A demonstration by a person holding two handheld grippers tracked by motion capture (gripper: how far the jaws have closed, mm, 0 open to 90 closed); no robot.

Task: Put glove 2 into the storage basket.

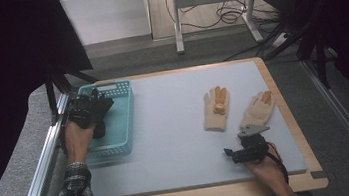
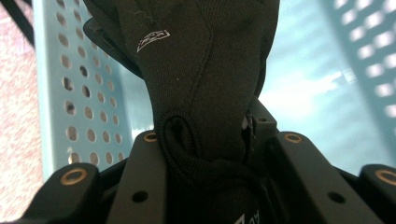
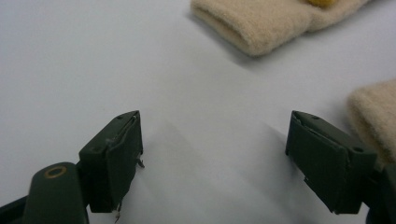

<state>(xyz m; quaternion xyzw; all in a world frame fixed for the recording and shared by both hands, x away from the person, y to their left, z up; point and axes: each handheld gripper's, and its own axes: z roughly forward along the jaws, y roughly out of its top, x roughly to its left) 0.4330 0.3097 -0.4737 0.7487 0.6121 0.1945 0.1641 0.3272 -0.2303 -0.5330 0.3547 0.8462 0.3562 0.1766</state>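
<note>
Over the teal perforated plastic basket, left tongs clamp 1 black fabric glove; 2 cream knit gloves remain on the desk, right tongs wide, empty.

Two beige gloves lie side by side on the grey mat

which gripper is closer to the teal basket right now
Left. The left gripper, shut on a black glove, hangs over the teal basket; the right gripper sits open across the table beside two beige gloves.
</note>
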